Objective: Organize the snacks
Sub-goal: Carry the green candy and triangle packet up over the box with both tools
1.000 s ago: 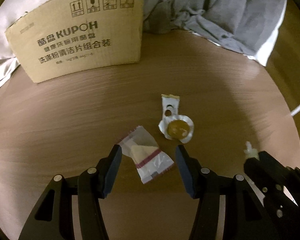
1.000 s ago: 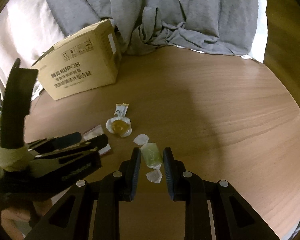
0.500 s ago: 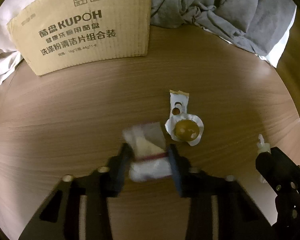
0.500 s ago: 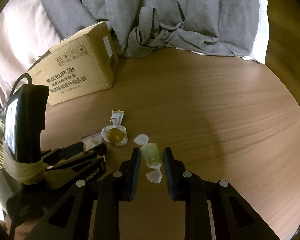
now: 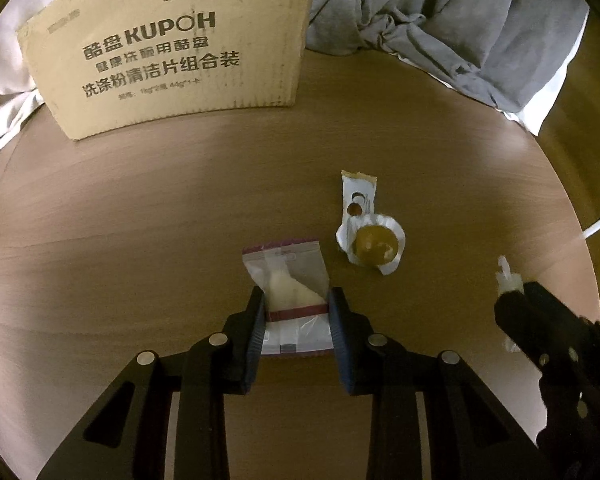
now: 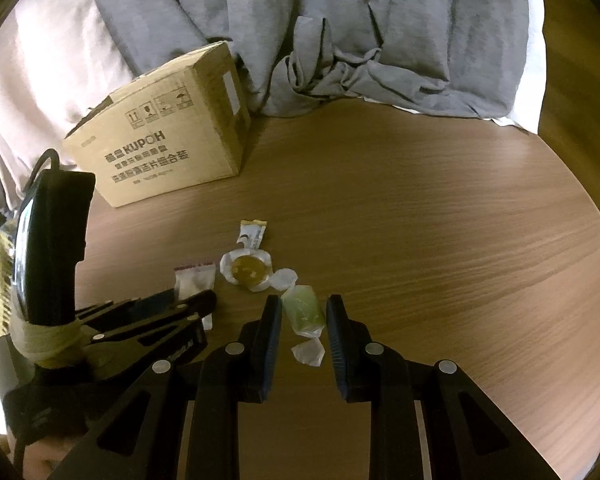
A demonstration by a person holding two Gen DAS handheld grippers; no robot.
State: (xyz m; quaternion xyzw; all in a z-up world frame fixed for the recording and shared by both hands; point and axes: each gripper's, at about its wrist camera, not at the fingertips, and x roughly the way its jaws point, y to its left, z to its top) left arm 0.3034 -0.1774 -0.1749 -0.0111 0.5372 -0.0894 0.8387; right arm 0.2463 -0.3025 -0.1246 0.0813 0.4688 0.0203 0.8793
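Observation:
A clear snack packet (image 5: 286,276) with a red stripe and a pale wedge inside lies on the round wooden table (image 5: 140,220). My left gripper (image 5: 296,296) is shut on it, a pad pressing each long side. In the right wrist view the same packet (image 6: 194,284) pokes out ahead of the left gripper (image 6: 188,304). My right gripper (image 6: 303,304) is shut on a green twist-wrapped candy (image 6: 302,310) resting on the table. The left wrist view shows only the candy's white twist end (image 5: 506,278) past the right gripper (image 5: 516,300). Between the two lies a round brown sweet (image 5: 376,242) in an opened white wrapper.
A closed cardboard box (image 5: 172,48) printed KUPOH stands at the back left of the table. Crumpled grey cloth (image 5: 460,28) hangs over the far edge behind it. White bedding (image 5: 4,112) lies left of the box. The table's rim curves close on the right.
The left jaws closed from wide apart onto the striped packet, which turned from slanted to straight between them. The right gripper and its green candy have not moved.

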